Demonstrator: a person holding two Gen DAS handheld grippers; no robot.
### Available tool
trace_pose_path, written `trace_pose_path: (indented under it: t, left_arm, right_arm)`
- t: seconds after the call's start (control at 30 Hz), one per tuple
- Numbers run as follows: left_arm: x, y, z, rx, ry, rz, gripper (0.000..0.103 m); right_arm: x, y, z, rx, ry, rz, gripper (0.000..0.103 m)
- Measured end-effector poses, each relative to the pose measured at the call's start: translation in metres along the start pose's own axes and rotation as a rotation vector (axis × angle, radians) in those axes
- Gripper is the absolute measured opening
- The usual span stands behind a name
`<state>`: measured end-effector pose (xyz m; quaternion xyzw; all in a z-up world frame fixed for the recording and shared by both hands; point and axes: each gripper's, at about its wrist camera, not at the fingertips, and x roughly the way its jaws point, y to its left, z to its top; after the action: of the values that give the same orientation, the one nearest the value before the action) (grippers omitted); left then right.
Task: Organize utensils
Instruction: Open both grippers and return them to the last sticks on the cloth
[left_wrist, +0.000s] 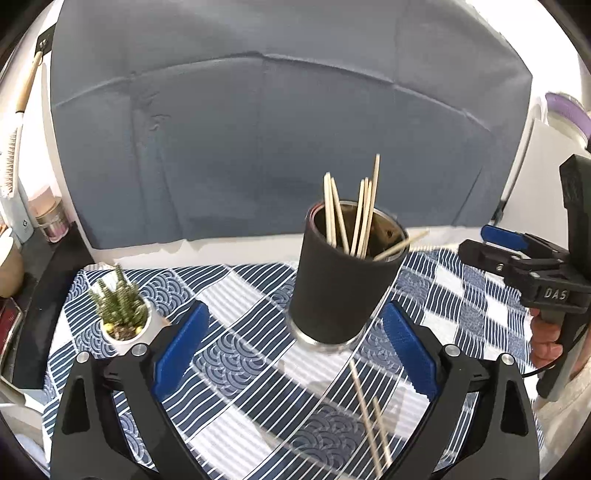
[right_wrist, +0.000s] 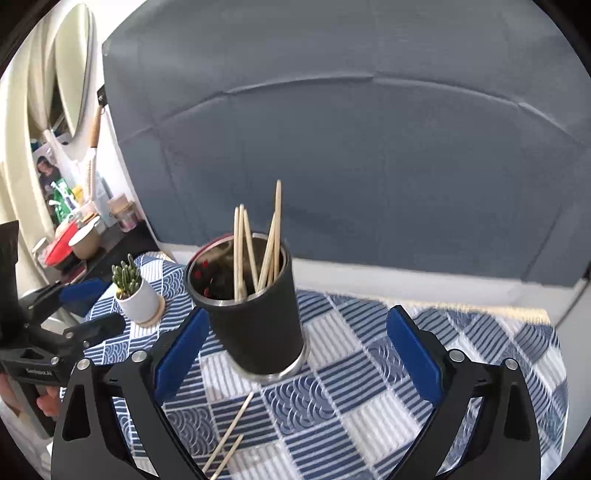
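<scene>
A black cup with a steel rim (left_wrist: 340, 288) stands on the blue-and-white patterned cloth and holds several wooden chopsticks (left_wrist: 354, 214). It also shows in the right wrist view (right_wrist: 258, 317), with its chopsticks (right_wrist: 258, 251). Two loose chopsticks (left_wrist: 369, 413) lie on the cloth in front of the cup, also seen in the right wrist view (right_wrist: 229, 439). My left gripper (left_wrist: 295, 350) is open and empty, just short of the cup. My right gripper (right_wrist: 299, 354) is open and empty, the cup between its fingers' line. Each gripper shows in the other's view, right gripper (left_wrist: 495, 243), left gripper (right_wrist: 92, 306).
A small cactus in a white pot (left_wrist: 125, 317) stands on the cloth's left part, also in the right wrist view (right_wrist: 138, 299). A grey-blue backdrop (left_wrist: 280, 140) rises behind the table. Jars and bottles (right_wrist: 74, 221) crowd a dark shelf to the left.
</scene>
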<state>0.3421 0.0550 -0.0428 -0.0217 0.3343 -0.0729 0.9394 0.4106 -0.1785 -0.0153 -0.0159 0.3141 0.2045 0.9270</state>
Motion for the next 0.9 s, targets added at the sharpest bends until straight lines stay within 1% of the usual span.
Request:
trace_pose_path:
  t: [0.1, 0.17, 0.23, 0.33, 0.43, 0.53, 0.57, 0.67, 0.73, 0.9]
  left_arm:
    - [-0.005, 0.008, -0.011, 0.0, 0.026, -0.008, 0.095]
    - [-0.006, 0.012, -0.02, 0.002, 0.049, -0.001, 0.096]
    - [-0.005, 0.017, -0.028, -0.006, 0.083, -0.017, 0.096]
    - [-0.002, 0.022, -0.041, -0.011, 0.124, -0.011, 0.096]
    - [0.0, 0.027, -0.055, -0.038, 0.162, -0.042, 0.096]
    - [0.003, 0.028, -0.066, -0.04, 0.189, -0.044, 0.096]
    - [0.004, 0.028, -0.069, -0.038, 0.199, -0.044, 0.096]
    - [0.006, 0.025, -0.081, -0.025, 0.222, -0.039, 0.096]
    - [0.012, 0.023, -0.089, -0.023, 0.246, -0.05, 0.096]
    - [0.028, 0.015, -0.109, 0.002, 0.316, -0.059, 0.096]
  right_arm:
    - [-0.004, 0.004, -0.013, 0.023, 0.023, -0.011, 0.094]
    - [-0.007, 0.008, -0.024, 0.036, 0.044, -0.031, 0.094]
    - [-0.011, 0.011, -0.032, 0.037, 0.054, -0.042, 0.094]
    - [-0.018, 0.018, -0.045, 0.035, 0.069, -0.064, 0.094]
    - [-0.021, 0.023, -0.056, 0.036, 0.092, -0.061, 0.094]
    - [-0.024, 0.027, -0.069, 0.045, 0.107, -0.048, 0.094]
    - [-0.022, 0.027, -0.075, 0.054, 0.129, -0.035, 0.094]
    - [-0.015, 0.029, -0.093, 0.074, 0.188, -0.035, 0.094]
    - [-0.01, 0.032, -0.106, 0.069, 0.231, -0.019, 0.094]
    - [0.001, 0.041, -0.144, 0.058, 0.318, -0.021, 0.094]
